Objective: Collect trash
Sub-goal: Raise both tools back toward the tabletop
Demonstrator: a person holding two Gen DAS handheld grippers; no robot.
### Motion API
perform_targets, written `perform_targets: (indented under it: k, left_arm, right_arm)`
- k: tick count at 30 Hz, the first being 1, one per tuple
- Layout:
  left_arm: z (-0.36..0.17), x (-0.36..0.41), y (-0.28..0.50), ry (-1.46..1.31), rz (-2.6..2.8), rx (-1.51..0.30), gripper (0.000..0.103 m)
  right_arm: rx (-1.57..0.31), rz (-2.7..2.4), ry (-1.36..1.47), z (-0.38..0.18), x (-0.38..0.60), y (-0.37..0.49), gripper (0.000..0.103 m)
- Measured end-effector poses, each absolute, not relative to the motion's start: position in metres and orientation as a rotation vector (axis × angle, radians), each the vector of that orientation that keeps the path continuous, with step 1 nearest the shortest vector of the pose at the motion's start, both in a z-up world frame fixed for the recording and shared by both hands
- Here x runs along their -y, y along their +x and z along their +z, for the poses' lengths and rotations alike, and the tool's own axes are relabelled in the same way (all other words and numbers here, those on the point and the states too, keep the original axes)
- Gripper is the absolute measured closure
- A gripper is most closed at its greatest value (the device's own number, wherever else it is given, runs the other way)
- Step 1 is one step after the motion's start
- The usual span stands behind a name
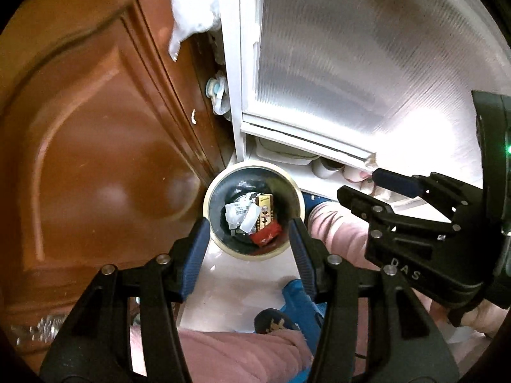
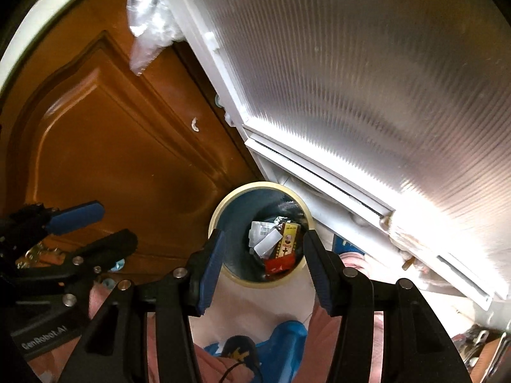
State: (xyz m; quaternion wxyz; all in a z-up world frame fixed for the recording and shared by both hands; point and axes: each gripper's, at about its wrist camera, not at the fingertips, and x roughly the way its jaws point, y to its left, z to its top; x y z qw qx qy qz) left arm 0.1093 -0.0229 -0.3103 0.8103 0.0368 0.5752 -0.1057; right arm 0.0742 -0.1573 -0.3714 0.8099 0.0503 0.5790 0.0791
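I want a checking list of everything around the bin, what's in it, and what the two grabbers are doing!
Surface: pale glossy floor.
Job's things: round cream-rimmed trash bin holding a red wrapper, a yellow printed box and white plastic scraps.
Clutter: clear plastic bag hanging up by the door.
Grippers: left gripper and right gripper, jaws apart, empty.
Cables: thin dark cord by the blue slipper.
Surroundings: brown panelled wooden door, white ribbed cabinet door.
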Motion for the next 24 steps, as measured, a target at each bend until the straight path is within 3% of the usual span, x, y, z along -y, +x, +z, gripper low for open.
perform_targets:
  k: [24]
  left_arm:
    - [-0.162, -0.005, 0.064, 0.001, -0.207, -0.994, 0.055]
  right_arm:
    - [-0.936, 0.192, 0.002, -0.191, 0.173, 0.023, 0.051]
